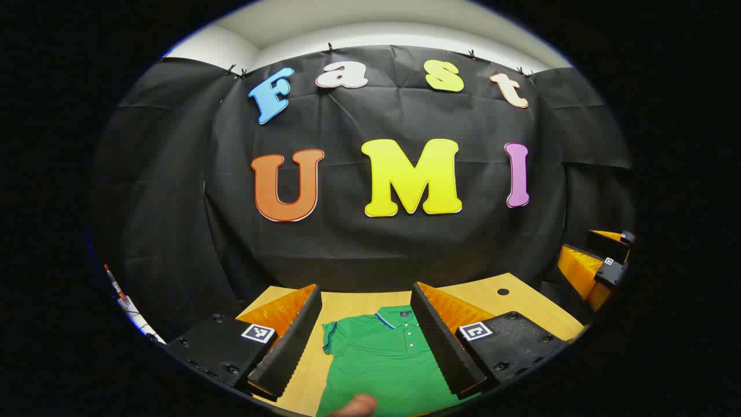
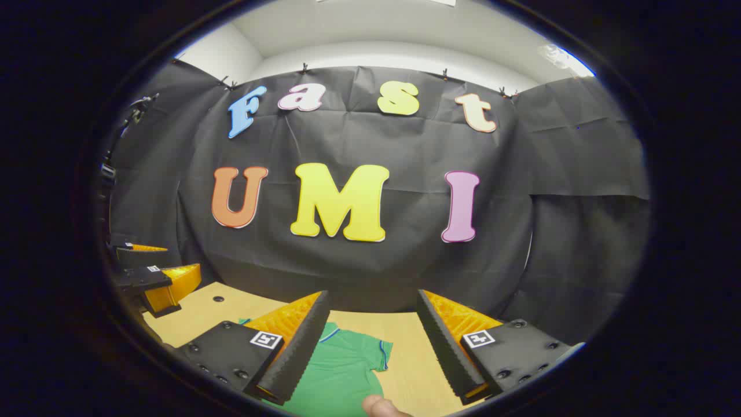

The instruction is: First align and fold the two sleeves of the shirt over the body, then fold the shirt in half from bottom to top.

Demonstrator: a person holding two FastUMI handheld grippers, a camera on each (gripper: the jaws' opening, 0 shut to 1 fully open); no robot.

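Note:
A green polo shirt [image 1: 376,359] lies flat on the wooden table [image 1: 521,301], collar toward the wall and buttons up. My left gripper [image 1: 366,288] hovers above it, open, with the collar and one short sleeve showing between its fingers. In the right gripper view, the shirt [image 2: 341,370] lies low and left of centre, its other sleeve spread out on the table [image 2: 405,347]. My right gripper [image 2: 373,292] is open above that side and holds nothing. A thumb tip [image 1: 356,405] shows at the bottom edge.
The black cloth wall stands close behind the table. The right gripper [image 1: 587,255] appears at the far right of the left gripper view, and the left gripper [image 2: 165,266] at the far left of the right gripper view. A small round hole [image 1: 503,291] marks the tabletop.

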